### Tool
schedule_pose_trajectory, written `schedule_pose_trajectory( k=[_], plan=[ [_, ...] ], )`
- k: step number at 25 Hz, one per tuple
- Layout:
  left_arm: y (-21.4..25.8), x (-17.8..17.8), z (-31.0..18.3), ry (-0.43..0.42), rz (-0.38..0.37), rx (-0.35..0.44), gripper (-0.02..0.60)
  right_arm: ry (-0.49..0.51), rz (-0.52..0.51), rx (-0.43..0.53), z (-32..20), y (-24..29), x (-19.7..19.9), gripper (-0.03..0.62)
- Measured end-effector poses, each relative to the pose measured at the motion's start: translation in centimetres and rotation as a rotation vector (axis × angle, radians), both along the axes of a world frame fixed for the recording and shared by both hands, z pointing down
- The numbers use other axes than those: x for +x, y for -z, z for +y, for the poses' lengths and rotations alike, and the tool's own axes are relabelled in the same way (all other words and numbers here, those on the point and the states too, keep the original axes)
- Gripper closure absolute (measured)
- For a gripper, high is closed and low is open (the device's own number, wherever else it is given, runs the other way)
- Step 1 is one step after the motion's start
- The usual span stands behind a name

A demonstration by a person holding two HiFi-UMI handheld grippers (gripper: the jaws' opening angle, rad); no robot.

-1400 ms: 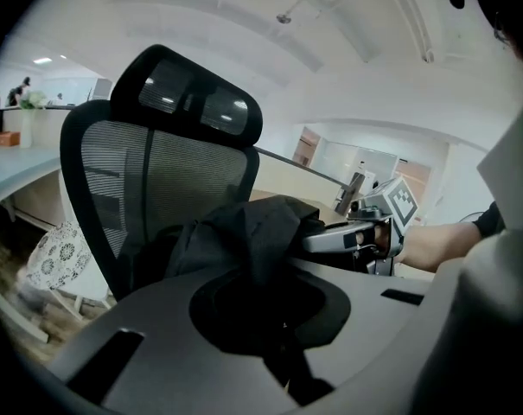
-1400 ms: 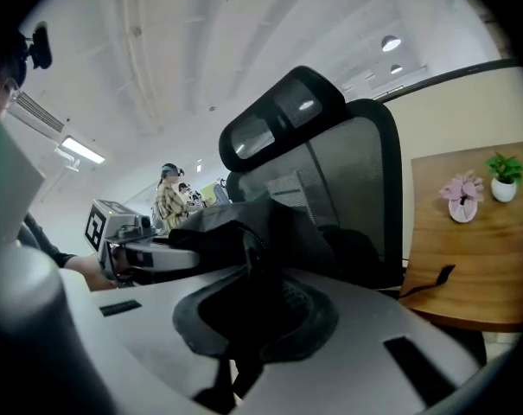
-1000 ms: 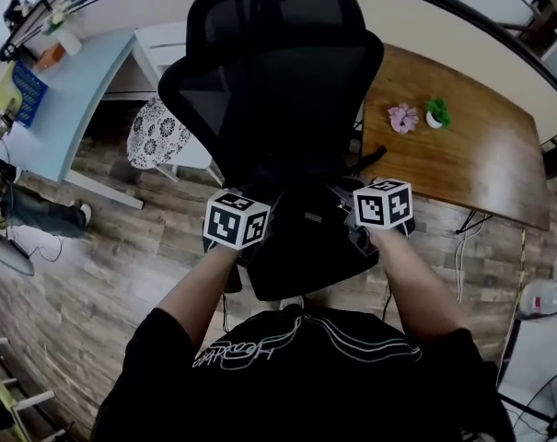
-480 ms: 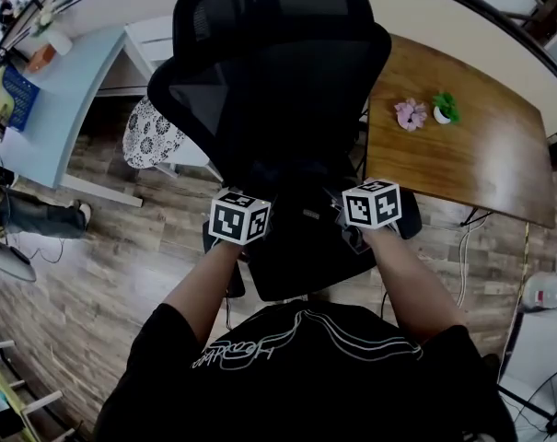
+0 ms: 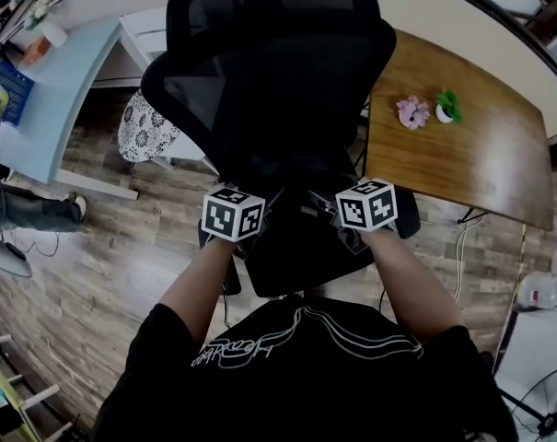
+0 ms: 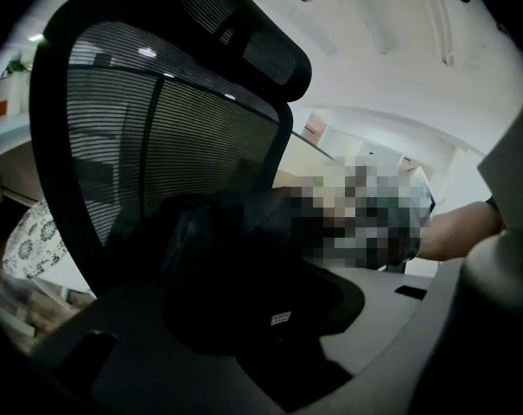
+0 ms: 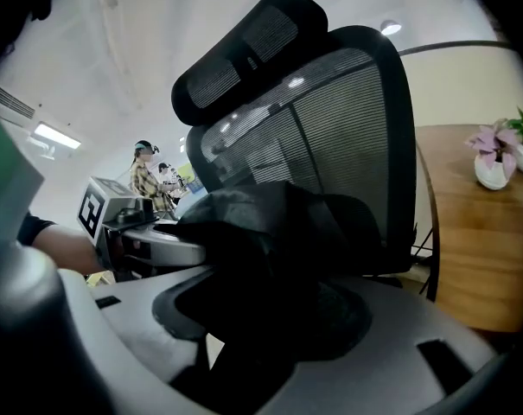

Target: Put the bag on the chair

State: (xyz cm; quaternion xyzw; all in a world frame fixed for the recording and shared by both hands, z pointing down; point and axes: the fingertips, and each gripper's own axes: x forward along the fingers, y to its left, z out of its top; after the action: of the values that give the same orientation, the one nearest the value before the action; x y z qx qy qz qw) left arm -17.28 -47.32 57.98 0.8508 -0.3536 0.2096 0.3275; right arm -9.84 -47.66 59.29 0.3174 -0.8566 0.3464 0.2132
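Observation:
A black mesh office chair [image 5: 269, 72] stands in front of me, its backrest filling the left gripper view [image 6: 157, 137] and the right gripper view [image 7: 330, 128]. The black bag [image 5: 301, 238] rests on the chair's seat between the two grippers. My left gripper [image 5: 260, 212] is at the bag's left side and its jaws are opening, with bag fabric [image 6: 235, 258] lying between them. At the bag's right side, my right gripper [image 5: 338, 212] has its jaws opening too, and the bag [image 7: 261, 249] bulges between them. Black on black hides the bag's edges.
To the right is a wooden table [image 5: 462, 145] with a pink flower [image 5: 408, 115] and a small green plant [image 5: 442, 109]. A light blue desk [image 5: 48, 109] and a patterned stool [image 5: 149, 132] stand at the left. A person's legs [image 5: 29, 212] show at the far left.
The right marker cube has shifted slightly left toward the bag. The chair sits a little larger and higher in the head view. The left cube has hardly moved.

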Motion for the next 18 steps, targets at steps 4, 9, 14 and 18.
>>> schedule_pose_trajectory(
  k=[4, 9, 14, 18],
  plan=[
    [0.5, -0.1, 0.0, 0.007, 0.010, 0.028, 0.290, 0.003, 0.027, 0.013, 0.1, -0.3, 0.2, 0.304],
    [0.6, -2.1, 0.4, 0.108, -0.004, 0.031, 0.249, -0.014, 0.037, 0.038, 1.0, 0.2, 1.7, 0.270],
    [1.4, -3.1, 2.8, 0.191, -0.021, 0.006, 0.247, -0.004, -0.004, 0.050, 2.8, 2.3, 3.8, 0.272],
    [3.5, -2.8, 5.9, 0.230, -0.010, 0.001, 0.247, 0.022, -0.057, 0.085, 5.1, 5.3, 4.9, 0.359]
  ],
)
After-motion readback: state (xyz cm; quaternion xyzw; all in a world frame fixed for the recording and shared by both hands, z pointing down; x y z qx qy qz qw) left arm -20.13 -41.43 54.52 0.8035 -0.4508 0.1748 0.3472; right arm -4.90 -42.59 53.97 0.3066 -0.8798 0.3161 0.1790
